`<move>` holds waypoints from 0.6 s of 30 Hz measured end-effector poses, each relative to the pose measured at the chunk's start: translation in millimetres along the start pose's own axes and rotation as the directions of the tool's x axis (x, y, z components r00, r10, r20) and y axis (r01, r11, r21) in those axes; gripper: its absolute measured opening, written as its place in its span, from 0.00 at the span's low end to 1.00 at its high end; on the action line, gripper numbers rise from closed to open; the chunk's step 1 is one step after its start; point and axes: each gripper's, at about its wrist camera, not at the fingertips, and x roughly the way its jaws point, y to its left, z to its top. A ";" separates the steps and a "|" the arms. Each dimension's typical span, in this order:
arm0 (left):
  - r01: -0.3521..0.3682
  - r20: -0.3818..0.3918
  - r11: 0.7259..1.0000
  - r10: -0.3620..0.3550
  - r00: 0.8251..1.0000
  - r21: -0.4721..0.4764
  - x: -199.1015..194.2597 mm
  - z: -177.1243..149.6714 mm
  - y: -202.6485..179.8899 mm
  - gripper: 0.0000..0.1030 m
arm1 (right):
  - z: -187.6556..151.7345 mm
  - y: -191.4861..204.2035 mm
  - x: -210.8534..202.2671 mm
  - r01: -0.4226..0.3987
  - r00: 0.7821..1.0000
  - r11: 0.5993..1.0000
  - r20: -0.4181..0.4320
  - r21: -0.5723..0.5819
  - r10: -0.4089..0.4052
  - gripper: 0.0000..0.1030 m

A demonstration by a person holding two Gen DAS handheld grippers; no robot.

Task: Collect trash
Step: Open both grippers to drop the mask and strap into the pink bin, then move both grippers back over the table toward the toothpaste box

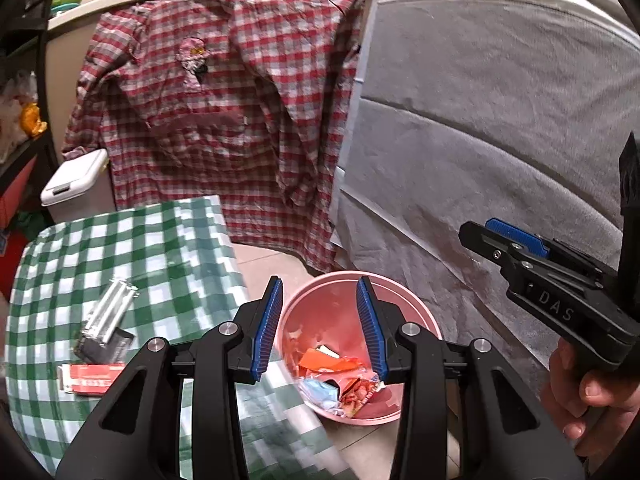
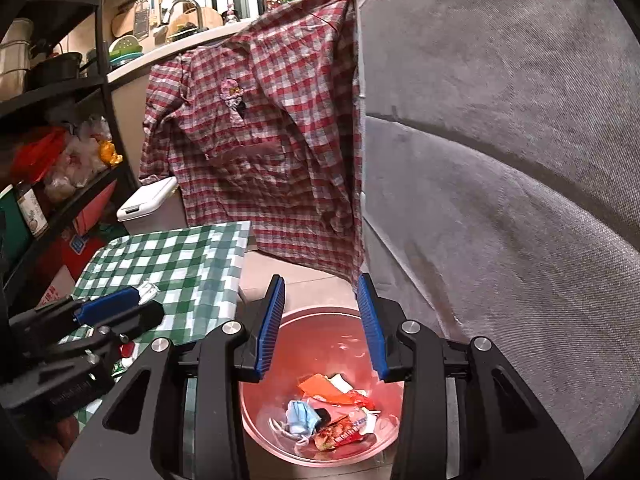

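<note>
Trash still waits on the checked surface (image 1: 120, 248): a silver packet (image 1: 106, 316) and a red wrapper (image 1: 90, 378) lying flat, left of the pink bin (image 1: 416, 320). Both my jaws stand partly open and empty, my right gripper (image 2: 320, 328) over the bin, my left gripper (image 1: 318, 330) at its near rim. My left is nearer the packet, whose long axis runs away from me.

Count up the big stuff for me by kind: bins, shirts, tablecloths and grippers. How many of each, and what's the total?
Bins: 2, the pink bin and the white lidded bin
Shirts: 1, the red checked shirt
Tablecloths: 1, the green checked tablecloth
Grippers: 2, the left gripper and the right gripper
Total: 6
</note>
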 end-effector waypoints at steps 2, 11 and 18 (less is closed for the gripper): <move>-0.013 0.014 1.000 0.013 1.000 -0.005 -8.8 0.8 10.1 0.37 | 0.7 6.3 -0.4 -0.007 1.000 1.000 0.006 -0.009 0.007 0.37; -0.083 0.088 0.995 0.087 0.992 -0.048 -56.9 7.5 64.8 0.37 | -0.8 40.4 3.9 -0.053 0.999 0.998 0.010 -0.030 0.053 0.38; -0.197 0.108 0.979 0.202 0.973 -0.057 -98.6 16.8 118.7 0.37 | -6.4 80.1 10.4 -0.107 0.994 0.989 -0.003 -0.103 0.108 0.38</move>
